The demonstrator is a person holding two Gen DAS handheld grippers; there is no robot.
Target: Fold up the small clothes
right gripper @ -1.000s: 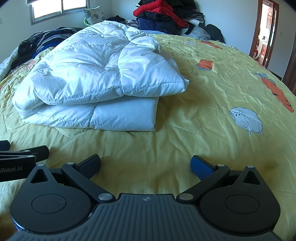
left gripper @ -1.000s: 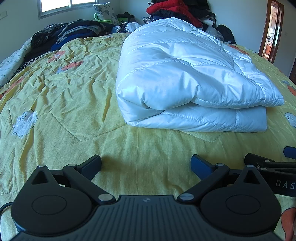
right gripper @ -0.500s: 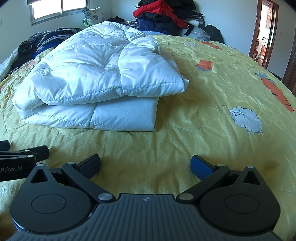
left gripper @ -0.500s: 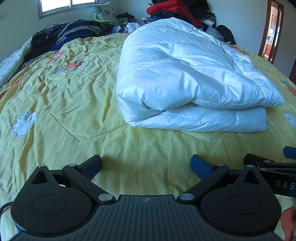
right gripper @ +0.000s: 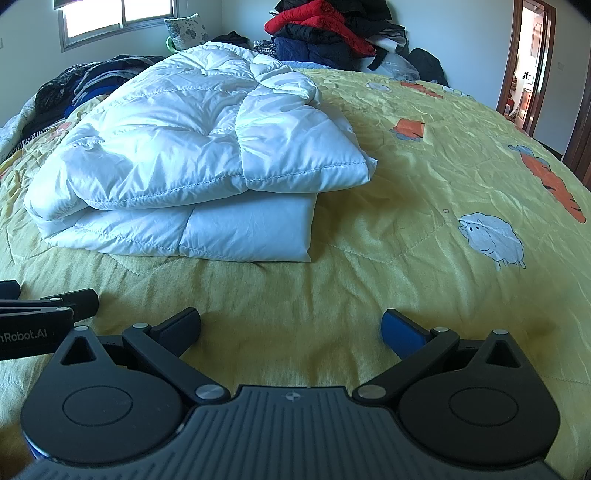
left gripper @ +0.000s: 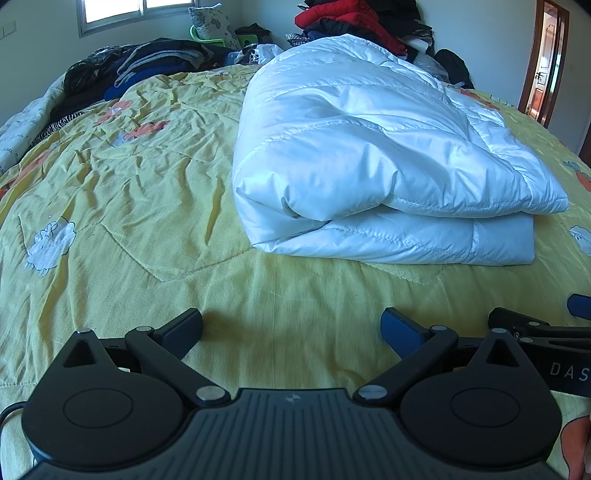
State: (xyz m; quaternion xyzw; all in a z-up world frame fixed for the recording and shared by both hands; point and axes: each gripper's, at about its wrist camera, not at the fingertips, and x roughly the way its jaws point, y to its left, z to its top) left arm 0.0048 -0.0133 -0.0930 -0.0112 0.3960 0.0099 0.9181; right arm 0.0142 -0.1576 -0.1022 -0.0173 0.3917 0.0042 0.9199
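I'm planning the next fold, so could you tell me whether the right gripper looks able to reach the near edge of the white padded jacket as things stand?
Probably yes. The right gripper is open and empty, and only bare yellow bedspread lies between it and the white padded jacket. The left gripper sits off to the side, out of that path.

yellow bedspread (left gripper: 147, 221), bright window (right gripper: 110, 18), wooden doorway (right gripper: 524, 66)

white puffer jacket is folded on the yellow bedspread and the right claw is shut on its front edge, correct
Not quite. The white puffer jacket is folded on the yellow bedspread, but the right claw is open, short of the jacket and holding nothing, as the right wrist view shows.
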